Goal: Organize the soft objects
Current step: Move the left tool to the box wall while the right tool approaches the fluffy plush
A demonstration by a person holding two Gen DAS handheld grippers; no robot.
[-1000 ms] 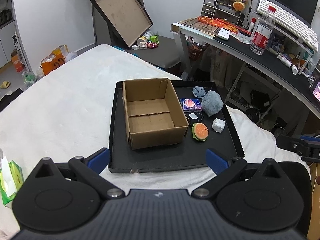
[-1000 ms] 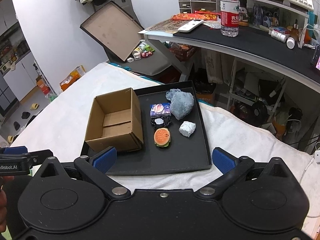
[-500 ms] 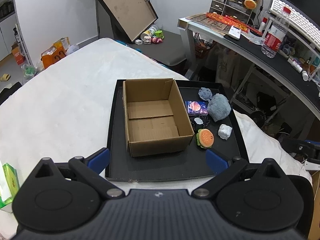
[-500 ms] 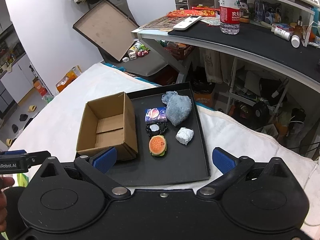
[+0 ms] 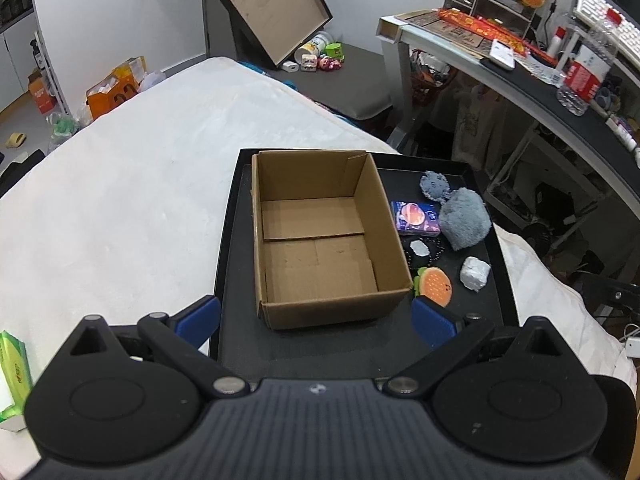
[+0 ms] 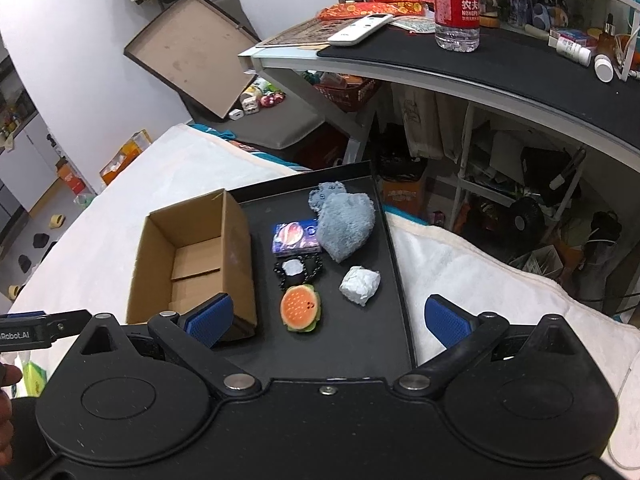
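One fluffy grey plush beside cardboard box

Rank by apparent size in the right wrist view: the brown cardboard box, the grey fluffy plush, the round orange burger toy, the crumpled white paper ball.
1. Brown cardboard box
2. Grey fluffy plush
3. Round orange burger toy and crumpled white paper ball: look alike in size, so no ranking.

both wrist views look down, sharing black tray
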